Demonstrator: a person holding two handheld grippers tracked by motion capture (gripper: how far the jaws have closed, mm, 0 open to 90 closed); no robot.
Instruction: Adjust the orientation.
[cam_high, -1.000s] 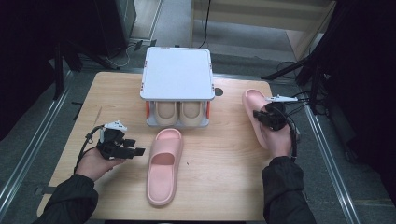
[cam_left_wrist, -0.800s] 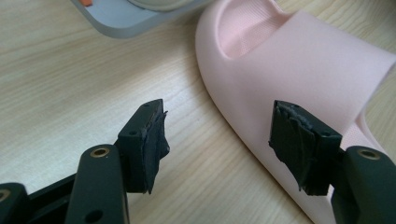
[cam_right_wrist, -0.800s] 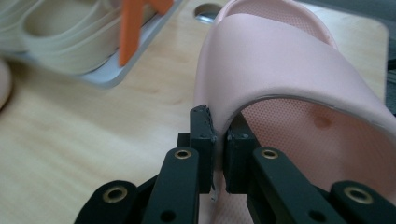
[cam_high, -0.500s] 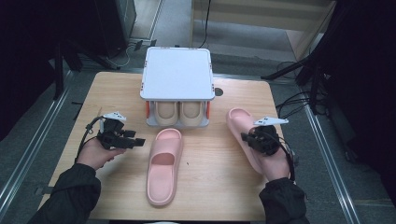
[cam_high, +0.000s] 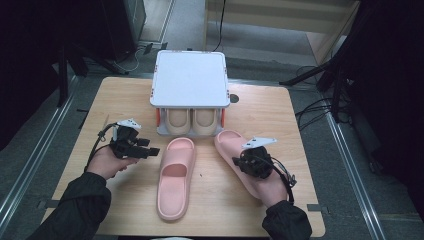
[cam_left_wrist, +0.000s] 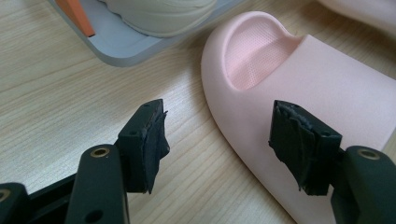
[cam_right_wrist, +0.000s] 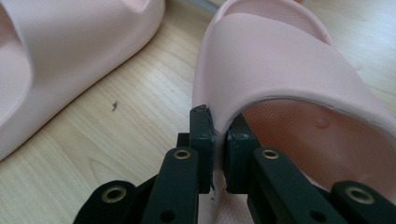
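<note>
The right gripper (cam_high: 248, 161) is pinching the side wall of a pink slipper (cam_high: 231, 148), its jaws pressed on the edge where the strap meets the sole, one jaw outside and one tucked under the strap, as the right gripper view (cam_right_wrist: 215, 135) is showing. Gripping at that edge is probably giving a firm hold on a soft, broad shoe that would not fit between the jaws any other way. This slipper is lying on the counter (cam_high: 115, 95) just in front of the shoe rack (cam_high: 189, 80), its toe near the rack's right side, angled toward the second pink slipper (cam_high: 175, 175), which is resting flat beside it, toe pointing to the rack. The two are lying close but apart, so it looks as though the pair is being brought together. A beige pair (cam_high: 192, 120) is already sitting in the rack's lower level.

The right hand (cam_high: 270, 187) is reaching forward from below, palm down over the slipper's heel, gripper pointing at the rack. The left gripper (cam_high: 150, 150) is hovering at the second slipper's left with its jaws spread and nothing between them, aimed level across the counter at the slipper's toe, the left hand (cam_high: 107, 160) wrapping its body
</note>
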